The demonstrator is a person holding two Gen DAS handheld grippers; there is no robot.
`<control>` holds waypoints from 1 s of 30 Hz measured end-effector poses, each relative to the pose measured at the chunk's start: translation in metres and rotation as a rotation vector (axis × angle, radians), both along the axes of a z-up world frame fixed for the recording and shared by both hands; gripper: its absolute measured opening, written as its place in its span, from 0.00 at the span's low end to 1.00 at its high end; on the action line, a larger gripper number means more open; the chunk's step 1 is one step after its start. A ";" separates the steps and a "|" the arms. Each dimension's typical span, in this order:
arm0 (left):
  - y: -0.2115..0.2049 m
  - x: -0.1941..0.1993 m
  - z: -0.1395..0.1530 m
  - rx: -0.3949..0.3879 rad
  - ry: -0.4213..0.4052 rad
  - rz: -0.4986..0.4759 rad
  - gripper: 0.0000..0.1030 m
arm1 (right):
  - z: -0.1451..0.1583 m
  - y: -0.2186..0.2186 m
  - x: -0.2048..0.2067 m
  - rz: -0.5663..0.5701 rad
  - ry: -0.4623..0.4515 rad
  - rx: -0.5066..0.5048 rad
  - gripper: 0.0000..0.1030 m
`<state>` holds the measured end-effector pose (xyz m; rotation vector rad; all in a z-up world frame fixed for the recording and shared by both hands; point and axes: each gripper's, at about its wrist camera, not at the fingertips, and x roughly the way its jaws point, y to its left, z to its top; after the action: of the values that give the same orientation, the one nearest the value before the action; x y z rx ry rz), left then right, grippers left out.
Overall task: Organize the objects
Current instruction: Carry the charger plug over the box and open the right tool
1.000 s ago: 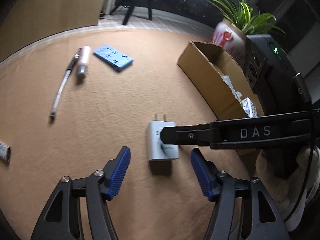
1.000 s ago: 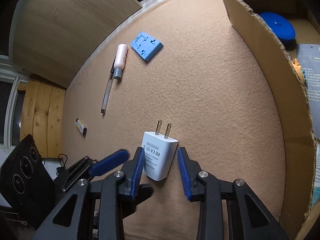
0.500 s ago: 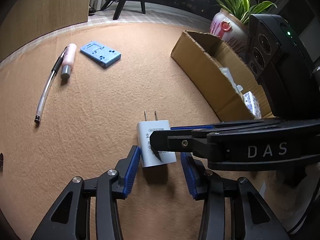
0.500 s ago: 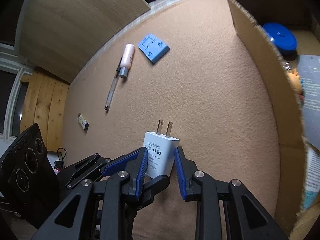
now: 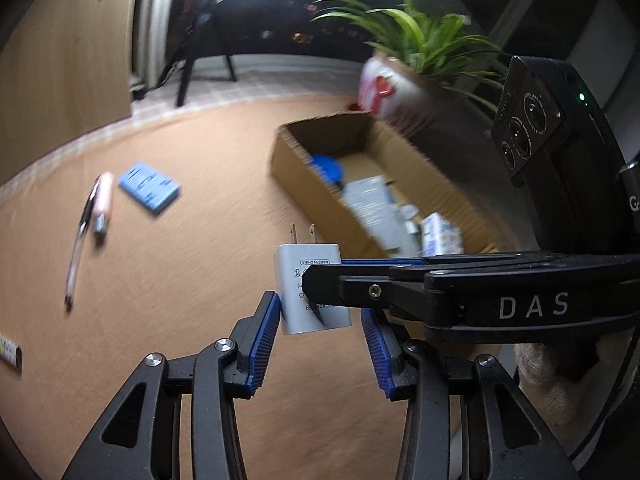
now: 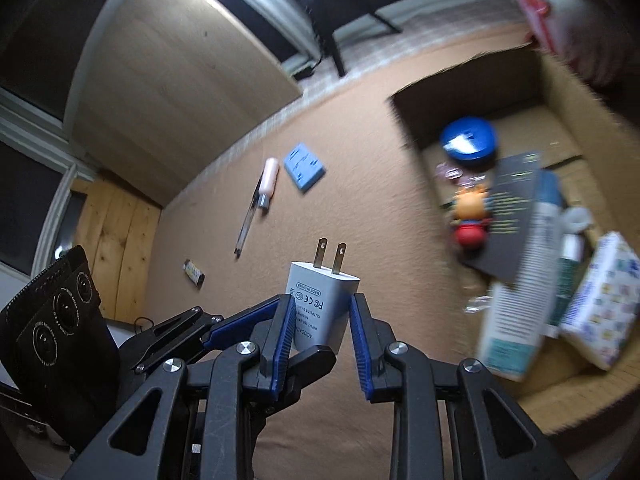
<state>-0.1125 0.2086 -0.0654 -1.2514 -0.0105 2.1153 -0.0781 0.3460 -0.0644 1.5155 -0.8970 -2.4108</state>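
R gripper (image 6: 322,334) pinched the white charger (image 6: 323,308) between its blue pads, prongs pointing away, lifted clear of the tan mat (image 6: 360,128). L gripper (image 5: 318,344) sat around the same charger – left pad touching its side, right pad apart from it; its jaws had just been closing. Cardboard box (image 5: 320,196) lay near the mat's right edge w/ a blue lid (image 6: 470,142) & small boxes inside. Toward the far-left edge: pen (image 5: 80,240), pink tube (image 5: 103,208), blue plate (image 5: 150,187) – all blurred.
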 end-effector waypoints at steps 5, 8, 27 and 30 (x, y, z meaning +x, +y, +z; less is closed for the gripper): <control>0.040 0.008 0.013 0.015 0.024 -0.066 0.43 | 0.009 0.033 0.026 -0.066 0.016 0.017 0.25; 0.067 0.013 0.014 0.021 0.029 -0.113 0.43 | 0.009 0.053 0.040 -0.107 0.013 0.023 0.25; 0.127 0.036 0.004 -0.027 0.022 -0.177 0.75 | 0.005 0.098 0.079 -0.201 0.011 0.100 0.47; 0.119 0.036 0.003 -0.031 0.021 -0.156 0.75 | 0.004 0.096 0.079 -0.205 0.012 0.102 0.47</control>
<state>-0.0770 0.3273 -0.0620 -1.2077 0.1261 2.0011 0.0004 0.4417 -0.0600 1.5086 -0.9854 -2.6439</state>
